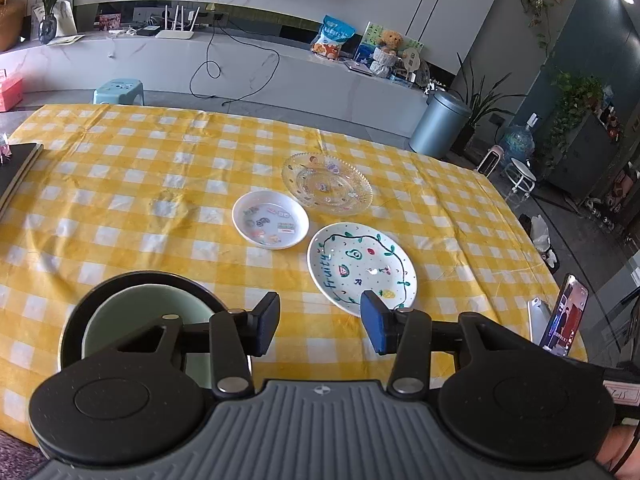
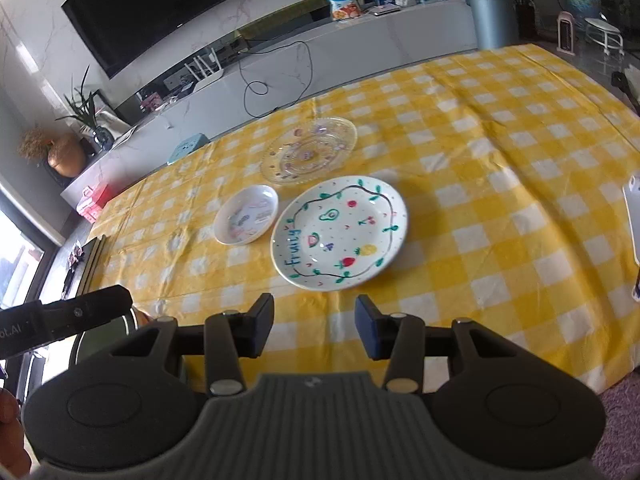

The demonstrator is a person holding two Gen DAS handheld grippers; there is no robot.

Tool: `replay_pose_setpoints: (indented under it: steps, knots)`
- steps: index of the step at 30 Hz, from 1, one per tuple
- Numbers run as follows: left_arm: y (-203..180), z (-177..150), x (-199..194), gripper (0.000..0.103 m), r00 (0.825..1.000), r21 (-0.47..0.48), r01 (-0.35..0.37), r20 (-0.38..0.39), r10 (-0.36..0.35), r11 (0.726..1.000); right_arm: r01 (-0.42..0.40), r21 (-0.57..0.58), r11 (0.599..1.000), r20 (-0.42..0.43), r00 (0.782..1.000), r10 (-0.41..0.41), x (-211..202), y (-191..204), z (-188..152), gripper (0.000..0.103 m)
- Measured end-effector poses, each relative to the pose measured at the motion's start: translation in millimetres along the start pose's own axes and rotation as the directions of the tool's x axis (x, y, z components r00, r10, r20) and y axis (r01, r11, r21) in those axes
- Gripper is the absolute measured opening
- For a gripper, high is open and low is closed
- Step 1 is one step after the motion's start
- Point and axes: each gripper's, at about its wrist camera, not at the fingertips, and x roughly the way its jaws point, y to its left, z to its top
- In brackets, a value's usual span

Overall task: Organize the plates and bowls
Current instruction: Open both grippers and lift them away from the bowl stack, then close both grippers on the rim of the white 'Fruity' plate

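Two tools hung released over the near edge of the counter [image 1: 120, 168], nothing between the jaws of either. The left tool [image 1: 320, 322] had a pale green bowl [image 1: 152, 308] nested in a black bowl [image 1: 80, 312] just beside it. Beyond the right tool [image 2: 315, 328] lay the "Fruity" plate [image 2: 340, 232], a small white dish [image 2: 246, 214] close beside it, and a clear glass plate [image 2: 310, 148] behind both.

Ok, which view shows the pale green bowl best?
The left wrist view. There the pale green bowl sits inside a dark bowl at the near table edge, its rim and inside partly visible behind the left hand-held gripper. The right wrist view shows only a dim green sliver at lower left.
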Motion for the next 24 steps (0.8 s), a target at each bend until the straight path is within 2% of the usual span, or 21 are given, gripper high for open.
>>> replay_pose_setpoints:
  steps: [8, 10, 12, 18, 24]
  knots:
    - [-18, -11, 33, 0.053, 1.000, -0.032, 0.023, -0.006, -0.024, 0.999, 0.013, 0.043, 0.999, 0.048, 0.999, -0.015, 10, -25, -10, 0.044]
    - [-22, -12, 41, 0.053, 1.000, -0.025, 0.011, -0.005, -0.011, 1.000, 0.009, 0.045, 0.999, 0.050, 0.999, -0.011, 13, -29, -9, 0.038]
    - [-26, -13, 50, 0.053, 1.000, -0.025, -0.006, -0.005, 0.006, 1.000, 0.010, 0.035, 0.999, 0.066, 0.998, -0.012, 16, -32, -8, 0.036]
    - [-33, -12, 74, 0.051, 0.999, -0.040, -0.043, 0.009, 0.043, 0.998, 0.028, -0.011, 1.000, 0.139, 0.990, -0.026, 26, -39, -2, 0.036]
    - [-31, -13, 98, 0.051, 0.999, -0.057, -0.053, 0.011, 0.053, 0.997, 0.056, -0.016, 0.998, 0.147, 0.988, -0.053, 47, -49, 11, 0.036]
